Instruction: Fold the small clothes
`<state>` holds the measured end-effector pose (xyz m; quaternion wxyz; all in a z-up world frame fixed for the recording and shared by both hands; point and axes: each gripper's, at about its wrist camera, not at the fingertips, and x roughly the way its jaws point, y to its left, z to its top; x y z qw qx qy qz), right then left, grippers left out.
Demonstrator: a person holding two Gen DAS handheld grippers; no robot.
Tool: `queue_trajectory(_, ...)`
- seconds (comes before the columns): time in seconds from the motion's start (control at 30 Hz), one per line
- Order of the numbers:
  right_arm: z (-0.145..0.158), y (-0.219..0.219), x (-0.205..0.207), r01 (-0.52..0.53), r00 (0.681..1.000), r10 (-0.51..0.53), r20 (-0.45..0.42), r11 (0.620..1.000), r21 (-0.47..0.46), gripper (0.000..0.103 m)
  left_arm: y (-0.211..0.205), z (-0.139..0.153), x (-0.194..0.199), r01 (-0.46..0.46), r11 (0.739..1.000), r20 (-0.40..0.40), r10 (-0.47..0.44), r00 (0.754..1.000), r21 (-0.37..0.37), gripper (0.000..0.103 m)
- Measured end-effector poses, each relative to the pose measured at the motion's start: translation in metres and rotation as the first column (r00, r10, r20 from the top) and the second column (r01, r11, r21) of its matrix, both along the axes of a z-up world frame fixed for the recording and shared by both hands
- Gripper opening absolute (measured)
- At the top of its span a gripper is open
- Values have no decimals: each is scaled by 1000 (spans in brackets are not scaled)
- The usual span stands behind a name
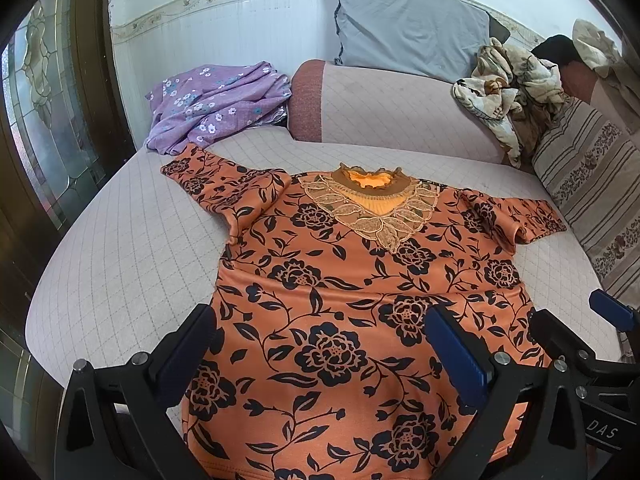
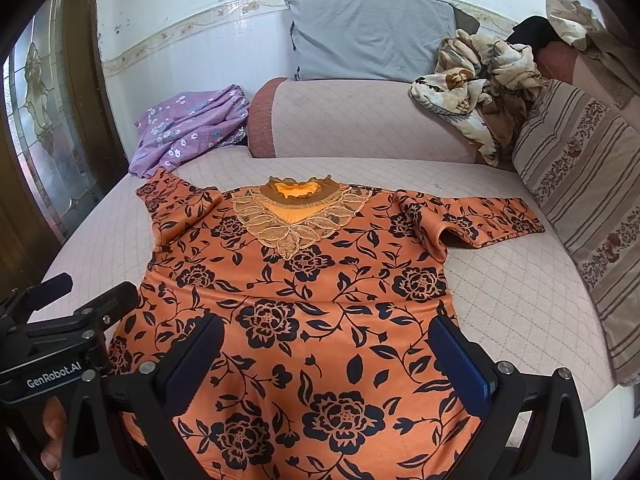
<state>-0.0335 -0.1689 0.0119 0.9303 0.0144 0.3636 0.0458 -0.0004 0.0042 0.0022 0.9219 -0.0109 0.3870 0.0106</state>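
An orange top with black flowers [image 1: 344, 288] lies flat and face up on the quilted sofa seat [image 1: 120, 248], collar away from me, both short sleeves spread out. It also shows in the right wrist view [image 2: 320, 292]. My left gripper [image 1: 320, 344] is open and empty, above the left part of the hem. My right gripper [image 2: 328, 352] is open and empty, above the right part of the hem. The right gripper's fingers show at the right edge of the left wrist view [image 1: 612, 312]. The left gripper shows at the left of the right wrist view [image 2: 72, 300].
A purple flowered garment [image 1: 216, 104] lies crumpled at the back left. A grey pillow [image 1: 408, 28] leans on the wall. A beige flowered blanket [image 1: 508, 96] is heaped on the sofa back. A striped cushion [image 1: 596, 196] stands at the right. A dark door [image 1: 52, 120] is left.
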Motion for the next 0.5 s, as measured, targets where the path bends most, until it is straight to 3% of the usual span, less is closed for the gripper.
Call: queue_trajectory(0.5, 0, 1, 1, 0, 1000, 0, 0, 1000, -2, 103, 0, -1, 0, 1, 1000, -2, -1, 1000, -1, 103)
